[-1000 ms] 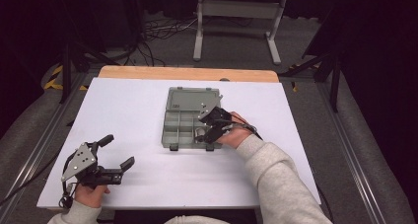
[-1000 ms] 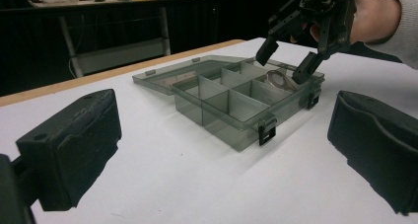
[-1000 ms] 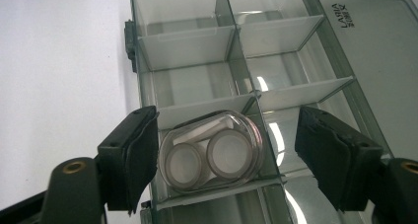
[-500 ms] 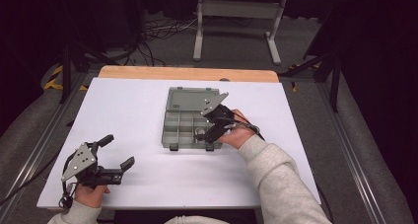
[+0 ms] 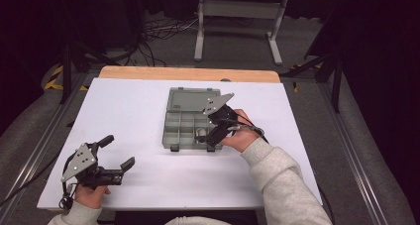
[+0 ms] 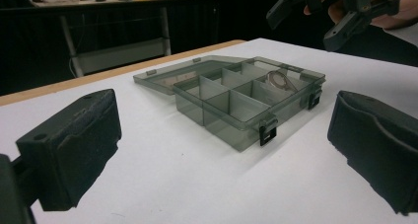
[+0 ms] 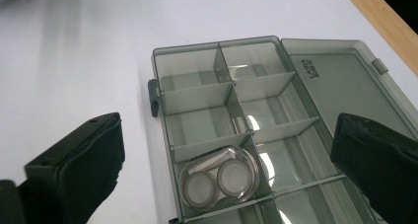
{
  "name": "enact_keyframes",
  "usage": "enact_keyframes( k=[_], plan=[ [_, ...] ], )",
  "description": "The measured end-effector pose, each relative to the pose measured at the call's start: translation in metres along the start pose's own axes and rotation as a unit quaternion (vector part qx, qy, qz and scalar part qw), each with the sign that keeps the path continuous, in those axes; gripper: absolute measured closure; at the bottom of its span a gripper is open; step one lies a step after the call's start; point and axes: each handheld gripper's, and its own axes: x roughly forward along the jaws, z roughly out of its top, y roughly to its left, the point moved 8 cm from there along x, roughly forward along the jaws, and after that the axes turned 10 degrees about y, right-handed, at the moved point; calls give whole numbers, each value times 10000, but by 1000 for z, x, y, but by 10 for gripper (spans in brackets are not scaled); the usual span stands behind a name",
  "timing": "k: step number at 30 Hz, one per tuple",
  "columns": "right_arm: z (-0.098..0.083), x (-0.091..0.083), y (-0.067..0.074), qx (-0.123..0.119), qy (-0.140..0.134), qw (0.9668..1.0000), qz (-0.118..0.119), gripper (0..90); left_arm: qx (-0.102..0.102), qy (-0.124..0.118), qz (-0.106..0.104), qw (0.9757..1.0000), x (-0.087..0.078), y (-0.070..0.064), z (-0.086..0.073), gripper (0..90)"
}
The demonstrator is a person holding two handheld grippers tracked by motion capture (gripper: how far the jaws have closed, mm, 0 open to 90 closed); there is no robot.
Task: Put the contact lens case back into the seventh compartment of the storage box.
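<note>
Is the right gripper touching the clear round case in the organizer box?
Apart. In the right gripper view the right gripper stands wide open above the box, having just opened, and the round case lies free in its compartment, clear of both pads.

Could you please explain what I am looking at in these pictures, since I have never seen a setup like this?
A person sits at a white table and holds a hand-held gripper in each hand, each with two black jaws. The high view looks down from above; the other two pictures come from cameras riding on the grippers.

On the table lies a grey compartment box with its clear lid open flat. One compartment holds a small round clear case.

The right gripper hovers over the box; its jaws have just been opening and nothing is between them. The left gripper rests near the table's front edge, open and empty.
</note>
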Motion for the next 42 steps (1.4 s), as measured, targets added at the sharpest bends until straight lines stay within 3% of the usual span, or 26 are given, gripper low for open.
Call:
enact_keyframes(
  k=[23,32,42],
  plan=[
    [5,-23,14,9,-243,9996,-121,2,3,20,-17,10000,1,0,0,4],
    [-2,-36,15,100,-414,9989,-209,2,-17,28,7,10000,0,1,-1,4],
    [-17,-61,19,299,-689,9960,-481,2,-14,34,45,10000,0,1,-1,3]
  ],
)
